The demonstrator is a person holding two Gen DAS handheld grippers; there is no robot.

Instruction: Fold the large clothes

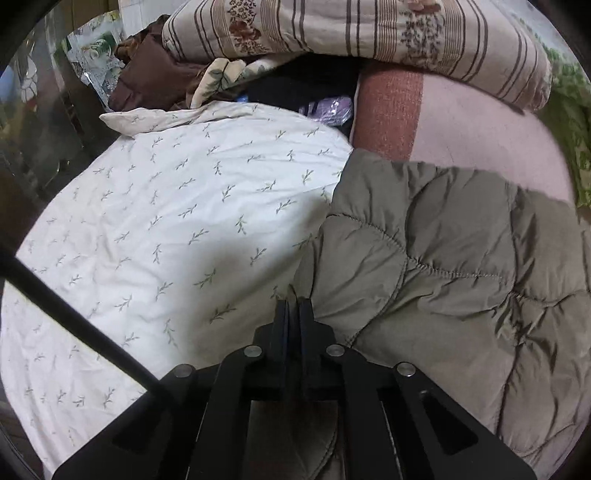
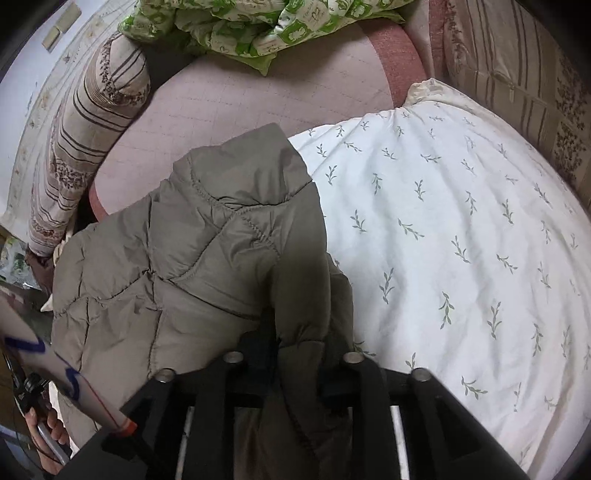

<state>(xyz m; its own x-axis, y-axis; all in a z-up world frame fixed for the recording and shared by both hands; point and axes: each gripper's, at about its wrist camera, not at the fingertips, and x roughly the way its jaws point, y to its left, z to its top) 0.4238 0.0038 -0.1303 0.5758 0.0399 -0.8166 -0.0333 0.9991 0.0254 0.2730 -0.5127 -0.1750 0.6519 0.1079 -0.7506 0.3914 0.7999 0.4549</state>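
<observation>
A khaki quilted puffer jacket (image 1: pixel 443 266) lies crumpled on the bed, partly on a white leaf-print duvet (image 1: pixel 166 229) and partly on a pink mattress cover (image 1: pixel 480 129). My left gripper (image 1: pixel 294 306) is shut on the jacket's left edge, fabric pinched between the fingers. In the right wrist view the jacket (image 2: pixel 192 251) bunches up over my right gripper (image 2: pixel 295 343), which is shut on a thick fold of it; the fingertips are buried in the fabric. The duvet (image 2: pixel 461 240) fills the right side there.
A striped floral quilt (image 1: pixel 369 33) lies folded at the back and shows in the right wrist view (image 2: pixel 85 147) at left. A green patterned blanket (image 2: pixel 258 26) sits at the far end. Brown clothes (image 1: pixel 155 74) pile at back left. A reddish mattress edge (image 1: pixel 388 110) shows.
</observation>
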